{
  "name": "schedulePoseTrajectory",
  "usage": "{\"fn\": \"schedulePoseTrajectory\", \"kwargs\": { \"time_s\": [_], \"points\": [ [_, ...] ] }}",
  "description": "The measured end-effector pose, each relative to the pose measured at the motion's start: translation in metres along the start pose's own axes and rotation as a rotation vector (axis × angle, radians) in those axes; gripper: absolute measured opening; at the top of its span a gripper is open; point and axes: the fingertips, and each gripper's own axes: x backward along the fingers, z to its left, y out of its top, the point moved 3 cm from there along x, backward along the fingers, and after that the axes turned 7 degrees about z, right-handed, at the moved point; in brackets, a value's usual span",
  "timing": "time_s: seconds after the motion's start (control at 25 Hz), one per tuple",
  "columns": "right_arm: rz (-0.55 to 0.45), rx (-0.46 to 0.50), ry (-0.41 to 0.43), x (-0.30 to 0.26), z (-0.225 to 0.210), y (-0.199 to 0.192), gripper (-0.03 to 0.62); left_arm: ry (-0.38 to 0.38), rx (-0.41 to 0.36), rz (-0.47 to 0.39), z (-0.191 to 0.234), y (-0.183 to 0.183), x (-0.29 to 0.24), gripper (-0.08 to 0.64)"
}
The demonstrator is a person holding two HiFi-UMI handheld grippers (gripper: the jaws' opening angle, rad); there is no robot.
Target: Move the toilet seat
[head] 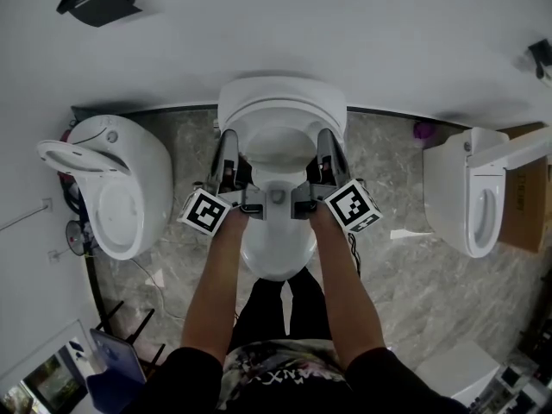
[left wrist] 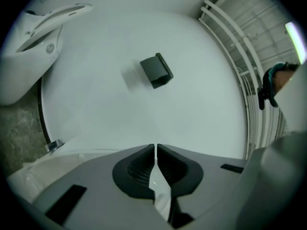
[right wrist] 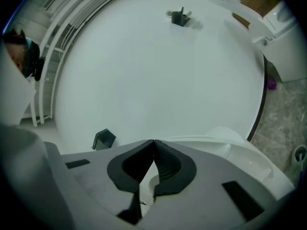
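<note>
toilet seat (head: 280, 121) glossy smooth white, plastic-looking; floor (head: 405, 274) polished grey marbled stone tile; far wall (head: 302, 24) matt white; right box (head: 523, 201) brown cardboard; left tongs (left wrist: 155, 150) matt grey plastic, ribbed black pads (left wrist: 139, 169).

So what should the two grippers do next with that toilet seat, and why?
Probably lift both evenly, swinging the toilet seat up toward the wall: the left gripper and right gripper, jaws shut, flank its two sides, so uneven lifting might twist it.
</note>
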Motion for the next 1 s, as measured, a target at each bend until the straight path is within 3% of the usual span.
{"fn": "schedulePoseTrajectory", "kwargs": {
  "time_s": [0.24, 0.6, 1.0],
  "points": [
    [0.084, 0.191, 0.064, 0.026, 0.059, 0.012, 0.005, -0.088, -0.258, 0.1, -0.074, 0.015, 0.012, 0.032],
    [0.119, 0.476, 0.132, 0.074, 0.151, 0.046, 0.003, -0.156, -0.554, 0.176, -0.177, 0.037, 0.042, 0.031],
    [0.147, 0.638, 0.238, 0.139, 0.248, 0.073, 0.003, -0.241, -0.729, 0.277, -0.278, 0.047, 0.098, 0.031]
  ]
}}
